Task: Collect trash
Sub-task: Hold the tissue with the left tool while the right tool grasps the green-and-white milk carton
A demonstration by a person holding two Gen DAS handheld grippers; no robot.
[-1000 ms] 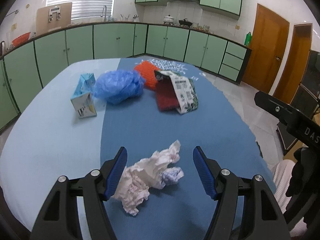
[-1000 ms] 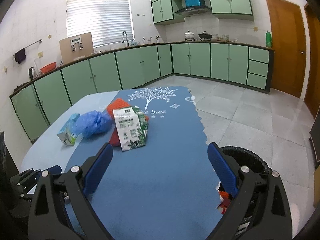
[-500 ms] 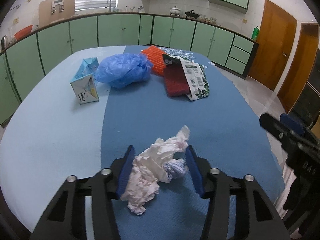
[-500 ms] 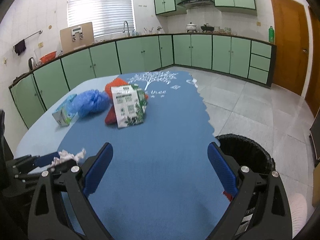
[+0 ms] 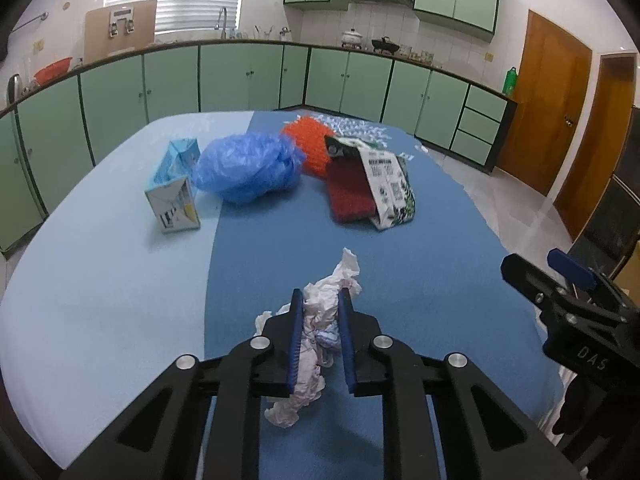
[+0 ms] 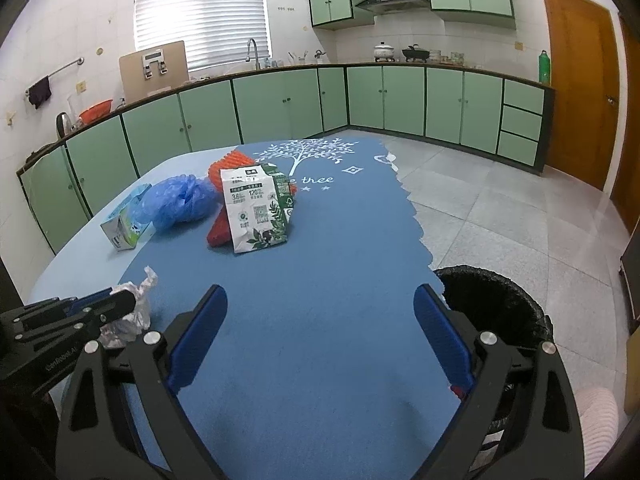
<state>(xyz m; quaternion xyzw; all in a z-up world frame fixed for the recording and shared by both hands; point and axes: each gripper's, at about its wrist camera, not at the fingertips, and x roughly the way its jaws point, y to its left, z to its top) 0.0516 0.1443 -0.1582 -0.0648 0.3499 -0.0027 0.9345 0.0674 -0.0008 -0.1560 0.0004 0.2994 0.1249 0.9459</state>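
Note:
My left gripper [image 5: 320, 300] is shut on a crumpled white tissue [image 5: 324, 308] at the near part of the blue table [image 5: 280, 248]; the tissue also shows in the right wrist view [image 6: 136, 312]. My right gripper [image 6: 318, 300] is open and empty above the table's right side. Farther back lie a blue plastic bag [image 5: 248, 166], a light blue carton [image 5: 174, 192], an orange net sleeve [image 5: 308, 144], a red pad [image 5: 350, 192] and a white-green milk carton [image 5: 388, 184]. A black-lined trash bin [image 6: 492, 300] stands on the floor at the table's right edge.
Green kitchen cabinets [image 6: 280, 104] run along the far walls. A wooden door [image 5: 544, 112] is at the right. Grey tiled floor [image 6: 500, 200] lies to the right of the table.
My left gripper's jaws have closed from wide open onto the tissue. The right gripper stays open and has shifted a little toward the table.

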